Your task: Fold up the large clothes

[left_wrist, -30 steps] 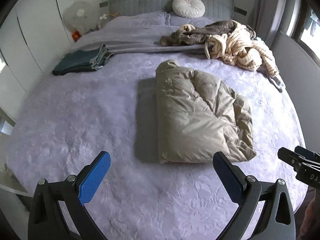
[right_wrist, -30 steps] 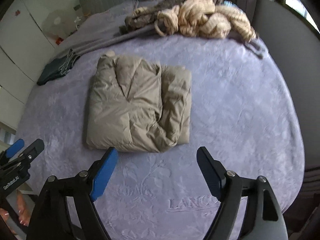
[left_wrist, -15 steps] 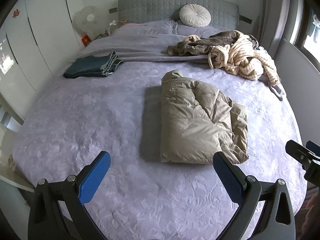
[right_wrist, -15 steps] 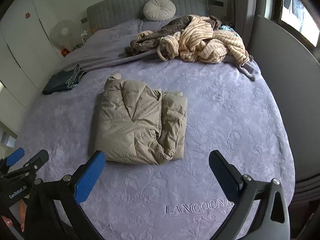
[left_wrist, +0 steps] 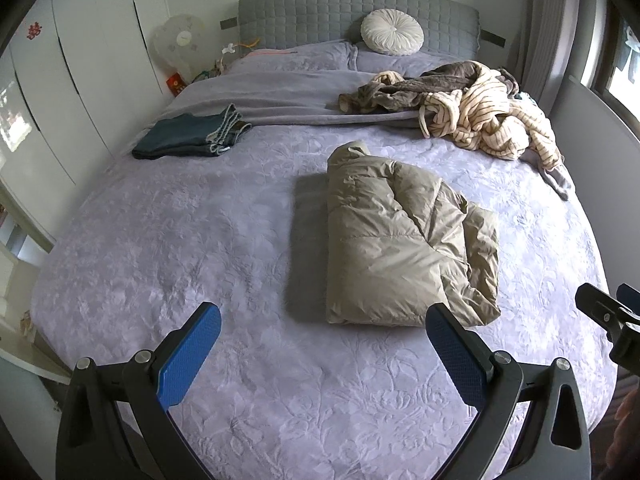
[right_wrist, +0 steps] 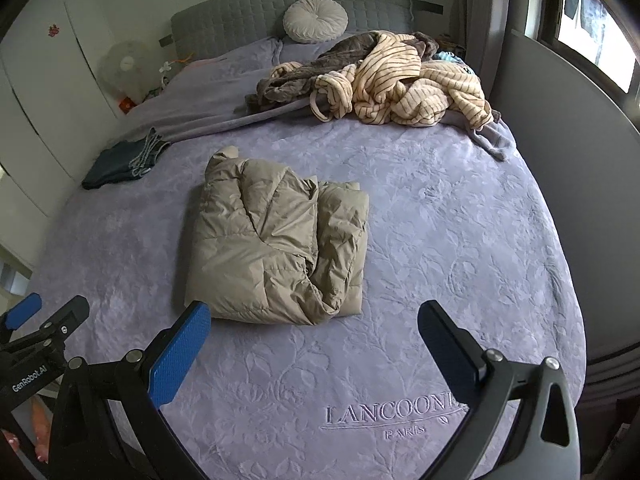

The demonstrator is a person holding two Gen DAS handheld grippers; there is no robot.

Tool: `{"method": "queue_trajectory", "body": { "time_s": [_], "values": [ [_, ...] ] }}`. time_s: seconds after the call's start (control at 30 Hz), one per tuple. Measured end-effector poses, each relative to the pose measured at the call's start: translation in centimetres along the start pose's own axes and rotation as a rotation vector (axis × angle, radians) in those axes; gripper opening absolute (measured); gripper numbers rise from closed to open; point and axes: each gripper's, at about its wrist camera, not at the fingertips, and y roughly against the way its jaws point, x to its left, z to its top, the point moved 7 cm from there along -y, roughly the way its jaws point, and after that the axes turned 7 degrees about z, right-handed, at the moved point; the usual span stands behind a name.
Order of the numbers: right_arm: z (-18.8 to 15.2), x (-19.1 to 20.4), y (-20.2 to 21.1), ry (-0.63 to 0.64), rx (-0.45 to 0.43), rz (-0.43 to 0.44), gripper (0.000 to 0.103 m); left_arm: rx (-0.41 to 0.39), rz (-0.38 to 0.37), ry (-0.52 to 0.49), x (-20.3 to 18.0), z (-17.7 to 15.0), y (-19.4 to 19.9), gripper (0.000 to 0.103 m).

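A beige puffer jacket (left_wrist: 404,240) (right_wrist: 280,244) lies folded into a thick rectangle in the middle of the lilac bed cover (left_wrist: 180,240) (right_wrist: 460,240). My left gripper (left_wrist: 324,336) hangs open over the near part of the bed, its blue pads wide apart and empty, just short of the jacket's near edge. My right gripper (right_wrist: 314,334) is open too, empty, above the cover in front of the jacket. Each gripper shows at the edge of the other's view.
A heap of striped cream and brown clothes (left_wrist: 480,116) (right_wrist: 384,84) lies at the back right of the bed. Folded dark jeans (left_wrist: 188,136) (right_wrist: 120,160) rest at the back left. A round white cushion (left_wrist: 392,38) leans on the grey headboard. White wardrobe doors (left_wrist: 60,92) stand at the left.
Both grippers have lifted and drawn back from the jacket, so more of the bed and room shows. The right gripper's jaws have spread wider. The jacket has stayed put.
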Motion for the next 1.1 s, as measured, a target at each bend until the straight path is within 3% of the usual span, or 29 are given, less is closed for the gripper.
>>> {"method": "queue_trajectory", "body": {
  "time_s": [1.1],
  "values": [
    [-0.08,-0.05,0.09,-0.003,0.000,-0.001,0.103,0.001,0.004,0.001,-0.09,-0.11,0.12,0.103]
  ]
}}
